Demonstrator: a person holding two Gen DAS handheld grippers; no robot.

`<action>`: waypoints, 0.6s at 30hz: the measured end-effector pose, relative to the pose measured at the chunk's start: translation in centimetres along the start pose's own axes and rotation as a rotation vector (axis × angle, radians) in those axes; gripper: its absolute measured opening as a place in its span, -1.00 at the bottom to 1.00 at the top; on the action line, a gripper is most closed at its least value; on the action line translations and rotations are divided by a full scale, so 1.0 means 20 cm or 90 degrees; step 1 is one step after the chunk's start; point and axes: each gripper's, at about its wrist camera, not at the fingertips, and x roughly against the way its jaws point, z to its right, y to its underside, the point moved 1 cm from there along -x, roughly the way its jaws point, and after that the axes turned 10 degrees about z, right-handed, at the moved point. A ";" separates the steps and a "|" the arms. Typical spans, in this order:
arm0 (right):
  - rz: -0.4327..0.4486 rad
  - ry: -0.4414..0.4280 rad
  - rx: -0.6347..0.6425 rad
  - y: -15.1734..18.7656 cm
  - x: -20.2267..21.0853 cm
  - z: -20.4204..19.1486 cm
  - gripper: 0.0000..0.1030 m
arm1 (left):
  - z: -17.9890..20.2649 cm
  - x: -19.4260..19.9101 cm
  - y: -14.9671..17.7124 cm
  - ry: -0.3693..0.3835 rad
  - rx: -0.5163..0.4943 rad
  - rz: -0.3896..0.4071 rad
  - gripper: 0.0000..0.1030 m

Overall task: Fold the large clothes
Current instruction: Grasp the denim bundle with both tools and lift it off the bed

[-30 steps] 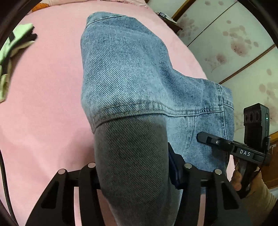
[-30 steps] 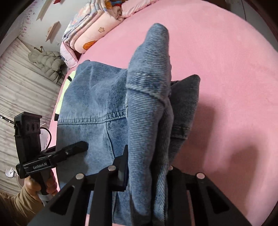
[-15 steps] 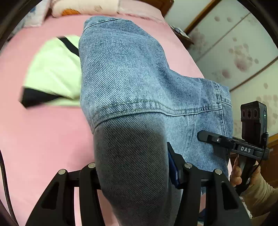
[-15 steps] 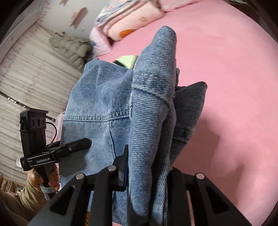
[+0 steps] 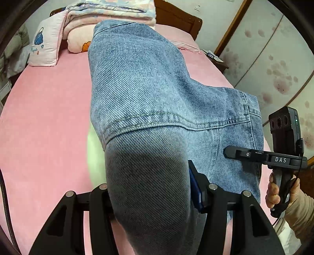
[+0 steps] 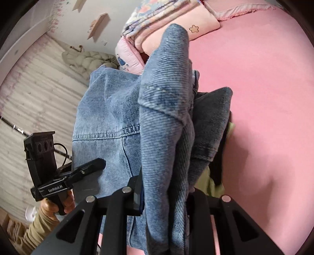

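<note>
Denim garment point(image 6: 168, 121) in right gripper point(image 6: 164, 198) (bunched)

You are working over a pink-sheeted bed point(image 5: 49, 109); folded pastel quilts point(image 5: 102, 11) lie at its far dark wooden headboard point(image 5: 176, 19), blossom-patterned wardrobe panels point(image 5: 274, 64) stand right.

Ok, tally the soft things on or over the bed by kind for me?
Denim garment, held in both grippers, left and right: 1
Yellow-green garment under it: 1
Pink pillow: 1
Folded quilt: 1
Total: 4
</note>
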 end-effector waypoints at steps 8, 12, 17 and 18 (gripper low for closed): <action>-0.027 0.032 -0.051 -0.05 -0.51 0.25 -0.61 | -0.33 -0.53 0.05 -0.027 0.026 -0.054 0.09; -0.052 0.085 -0.043 -0.03 -0.68 0.34 -0.61 | -0.36 -0.74 0.09 -0.061 0.013 -0.067 0.17; -0.055 0.106 -0.028 -0.02 -0.78 0.40 -0.57 | -0.40 -0.82 0.14 -0.066 0.013 -0.058 0.31; -0.057 0.106 -0.023 -0.01 -0.76 0.42 -0.55 | -0.41 -0.82 0.16 -0.066 0.013 -0.054 0.34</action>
